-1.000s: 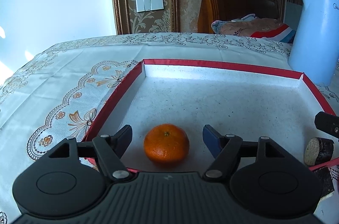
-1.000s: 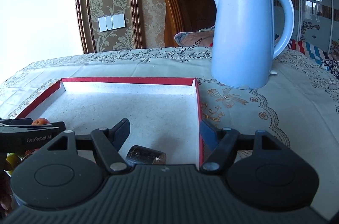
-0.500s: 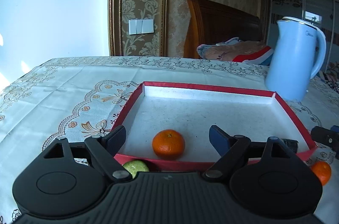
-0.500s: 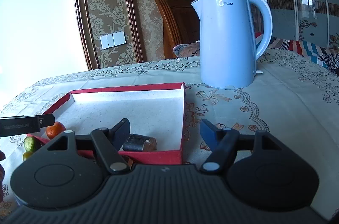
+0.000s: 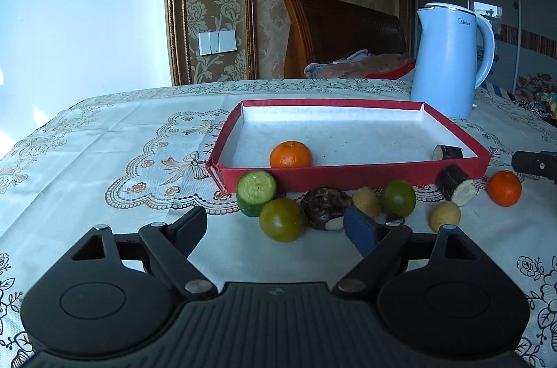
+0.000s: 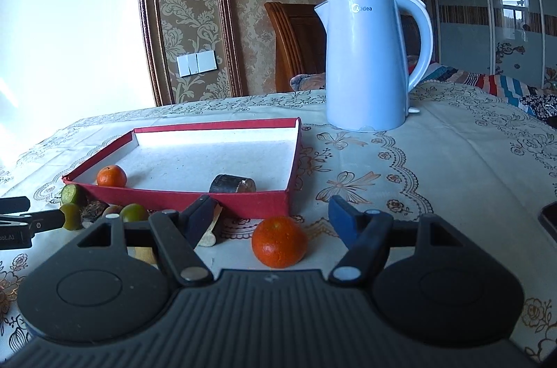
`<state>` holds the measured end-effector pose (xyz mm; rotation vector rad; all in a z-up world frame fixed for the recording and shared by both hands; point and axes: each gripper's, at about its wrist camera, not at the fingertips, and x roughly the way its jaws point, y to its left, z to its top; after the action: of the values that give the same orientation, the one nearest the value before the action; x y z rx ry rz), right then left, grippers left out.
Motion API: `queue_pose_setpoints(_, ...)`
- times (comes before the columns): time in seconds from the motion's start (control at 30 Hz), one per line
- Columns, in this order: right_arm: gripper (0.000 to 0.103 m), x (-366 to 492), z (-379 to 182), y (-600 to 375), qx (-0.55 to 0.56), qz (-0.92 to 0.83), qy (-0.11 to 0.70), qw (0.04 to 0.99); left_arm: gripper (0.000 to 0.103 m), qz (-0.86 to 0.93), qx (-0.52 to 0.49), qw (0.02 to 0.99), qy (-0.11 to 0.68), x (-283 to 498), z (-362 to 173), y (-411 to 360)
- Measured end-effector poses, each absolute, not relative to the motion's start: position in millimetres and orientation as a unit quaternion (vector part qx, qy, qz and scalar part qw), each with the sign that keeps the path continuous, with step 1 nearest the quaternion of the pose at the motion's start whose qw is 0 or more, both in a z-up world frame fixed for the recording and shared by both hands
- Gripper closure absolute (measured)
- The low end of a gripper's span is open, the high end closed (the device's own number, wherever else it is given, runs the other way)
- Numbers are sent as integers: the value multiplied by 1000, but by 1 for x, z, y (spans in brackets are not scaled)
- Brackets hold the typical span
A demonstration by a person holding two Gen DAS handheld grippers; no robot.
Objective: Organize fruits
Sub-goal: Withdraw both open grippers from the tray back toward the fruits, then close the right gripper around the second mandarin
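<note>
- Covering the whole surface, the patterned tablecloth (image 5: 104, 142) gives broad bare room to the left of the tray and in front of the fruit — free ground for either hand to swing through.
- Standing upright beyond the tray's far right corner, the blue kettle (image 6: 365, 62) is well apart from the fruit; I judge it no obstacle unless a reach runs deep.
- Lying flat with a low rim, the red tray (image 5: 348, 182) is plainly the place to gather things: 1 tangerine in the tray (image 5: 290, 154) sits near its front wall and 1 dark cut piece (image 5: 447, 153) in the front right corner, so most of the floor is open.
- Spread wide with nothing between the jaws, the left gripper (image 5: 275, 227) has just been opening further; it hovers short of the cluster in front of the tray.
- Held partly apart and pressing on nothing, the right gripper (image 6: 271, 216) frames the loose tangerine (image 6: 279, 241), which rests on the cloth just outside the tray's near right corner — likely its next pick, needing only a lift over the rim.
- Crowding the front wall, the cucumber stub (image 5: 256, 192), 2 green fruits (image 5: 282, 219) and other small pieces touch or nearly touch, leaving little finger room.
</note>
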<state>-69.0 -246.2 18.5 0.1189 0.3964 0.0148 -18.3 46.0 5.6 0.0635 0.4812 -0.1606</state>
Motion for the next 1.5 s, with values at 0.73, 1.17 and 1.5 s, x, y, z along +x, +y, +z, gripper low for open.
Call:
queue_pose_setpoints(0.73,32,-69,11,-247,65,9,203,977,22,-54,12,959,276,8,1,36)
queue_pose_setpoints(1.17,32,-67,11,-248,54,4,233,971,35,-69,9,954,293,19,-3,22)
queue_pose_setpoints(1.5,33,-47,7,-242,23,15,274,961,35,-68,3,952,297,22,-4,22)
